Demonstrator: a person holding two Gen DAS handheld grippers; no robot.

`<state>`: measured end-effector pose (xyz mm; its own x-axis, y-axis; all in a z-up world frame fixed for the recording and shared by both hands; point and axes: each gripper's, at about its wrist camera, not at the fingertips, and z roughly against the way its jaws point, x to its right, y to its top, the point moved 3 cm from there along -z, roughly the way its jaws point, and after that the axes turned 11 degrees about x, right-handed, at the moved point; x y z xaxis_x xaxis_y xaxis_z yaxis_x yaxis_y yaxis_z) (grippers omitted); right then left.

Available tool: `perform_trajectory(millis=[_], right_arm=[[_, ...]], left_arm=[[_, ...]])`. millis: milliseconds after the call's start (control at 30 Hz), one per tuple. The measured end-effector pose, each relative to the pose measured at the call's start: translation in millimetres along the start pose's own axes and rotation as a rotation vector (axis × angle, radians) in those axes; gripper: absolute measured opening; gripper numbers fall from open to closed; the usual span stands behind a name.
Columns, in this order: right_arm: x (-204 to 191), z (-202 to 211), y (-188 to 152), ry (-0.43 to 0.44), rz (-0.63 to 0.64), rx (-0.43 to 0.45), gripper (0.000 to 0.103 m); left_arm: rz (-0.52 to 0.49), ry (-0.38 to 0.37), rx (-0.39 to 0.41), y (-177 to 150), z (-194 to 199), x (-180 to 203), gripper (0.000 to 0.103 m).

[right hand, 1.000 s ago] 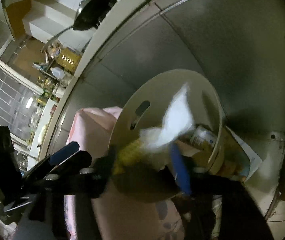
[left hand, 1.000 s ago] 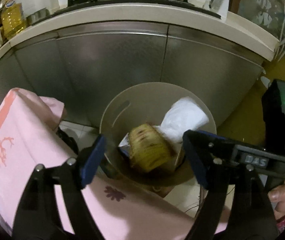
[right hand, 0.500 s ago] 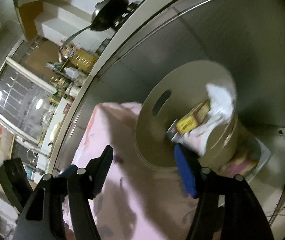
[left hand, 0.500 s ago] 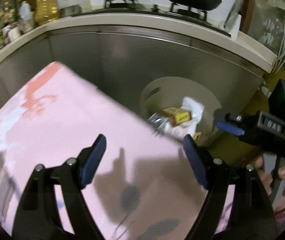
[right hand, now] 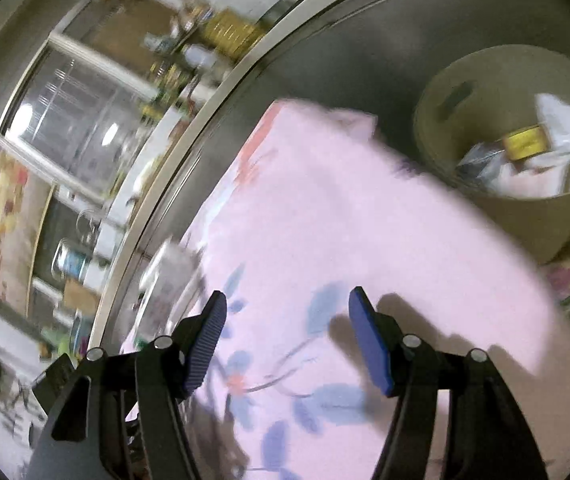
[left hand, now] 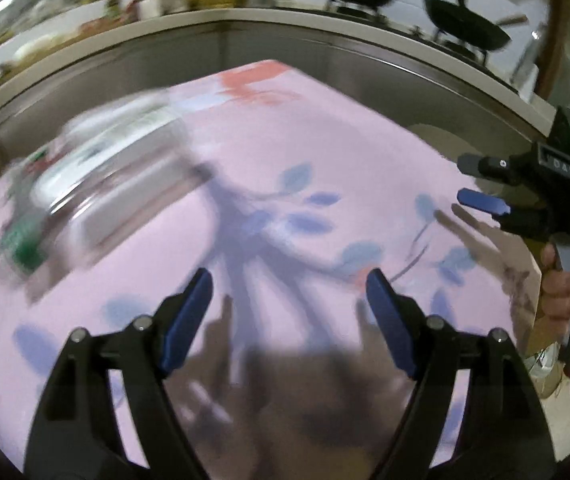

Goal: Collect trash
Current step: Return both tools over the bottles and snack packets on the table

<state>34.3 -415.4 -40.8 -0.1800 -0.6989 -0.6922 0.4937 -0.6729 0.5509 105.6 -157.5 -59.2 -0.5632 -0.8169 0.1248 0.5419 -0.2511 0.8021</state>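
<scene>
Nearest the lens, the left tool (left hand: pixel 287 300) stands with its jaws wide apart and nothing between them; it hangs over the pink floral cloth (left hand: pixel 325 168) that covers the counter. The right tool (right hand: pixel 285 328) is likewise parted and empty, above the same cloth. Neither carries any trash.

Risk, judged from this position: both views are smeared by motion, so a grasp begun now would be poorly aimed. The blue pads sit close over loose fabric, and a closing pinch could catch the cloth and drag whatever lies on it. The two tools also work the same patch of counter; the right one shows at the right edge of the left wrist view (left hand: pixel 525 196), and a crossing reach could knock them together.

Further out on the cloth, toward its left side, lies a pale item with green print (left hand: pixel 97 184), probably the next piece of trash. It is too blurred to say what it is, or whether it is rigid or crushable, so grip width is a guess.

Beyond the far corner of the cloth stands the beige bin (right hand: pixel 525 224), already holding a yellow carton (right hand: pixel 525 142) and white wrappings. In the left wrist view only a sliver of its rim shows. A drop released short would land on the cloth or the floor.
</scene>
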Motion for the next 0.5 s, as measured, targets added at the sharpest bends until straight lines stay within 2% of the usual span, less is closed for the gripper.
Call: perform_trajectory(millis=[133,167,333,433,500], right_arm=[[-40.7,-33.9,-10.5,0.032,0.061,-0.075,0.062],[-50.3,-43.0,-10.5,0.038,0.075,-0.090,0.062],[-103.1,-96.9,-0.6,0.091,0.116,-0.148,0.062],[-124.6,-131.9,6.0,0.102,0.117,-0.169,0.062],[-131.4,-150.7,7.0,0.101,0.110,-0.188,0.062]], left_arm=[[0.076,0.086,0.044,-13.8,39.0,-55.8,0.076],[0.117,0.122,0.068,-14.0,52.7,-79.6,0.076],[0.296,0.229,0.176,-0.3,90.9,-168.6,0.080],[0.413,0.191,0.208,12.7,86.1,-208.3,0.080],[0.490,0.132,0.210,19.0,71.3,-223.9,0.079]])
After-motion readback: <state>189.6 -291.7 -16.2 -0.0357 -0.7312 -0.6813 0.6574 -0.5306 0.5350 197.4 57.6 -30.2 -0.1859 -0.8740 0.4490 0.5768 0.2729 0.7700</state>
